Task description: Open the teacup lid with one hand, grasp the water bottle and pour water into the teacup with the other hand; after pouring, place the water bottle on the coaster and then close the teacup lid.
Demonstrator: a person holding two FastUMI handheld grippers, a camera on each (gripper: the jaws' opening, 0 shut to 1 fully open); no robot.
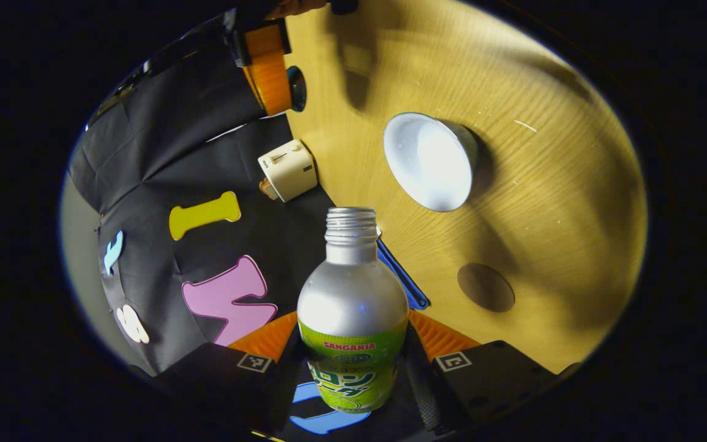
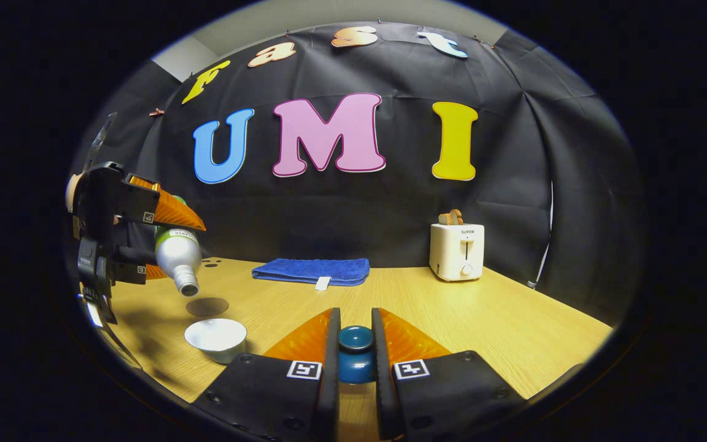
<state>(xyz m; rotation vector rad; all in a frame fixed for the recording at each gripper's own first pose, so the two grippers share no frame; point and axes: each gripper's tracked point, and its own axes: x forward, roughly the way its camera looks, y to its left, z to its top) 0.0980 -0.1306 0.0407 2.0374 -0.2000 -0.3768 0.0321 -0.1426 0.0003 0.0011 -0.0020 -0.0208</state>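
In the right gripper view, going from the left, my left gripper (image 2: pixel 172 245) is clamping the water bottle (image 2: pixel 177 258) with its 2 fingers and is tilting it, open mouth down, above the table (image 2: pixel 513 325). Under it the coaster (image 2: pixel 207 306) and then the open white teacup (image 2: pixel 215 339) are standing apart. Further right, my right gripper (image 2: pixel 355 350) is squeezing the knob of the blue lid (image 2: pixel 355 354).

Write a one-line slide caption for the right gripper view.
Right gripper holds the teacup lid aloft while the left gripper tilts the water bottle over the open teacup.
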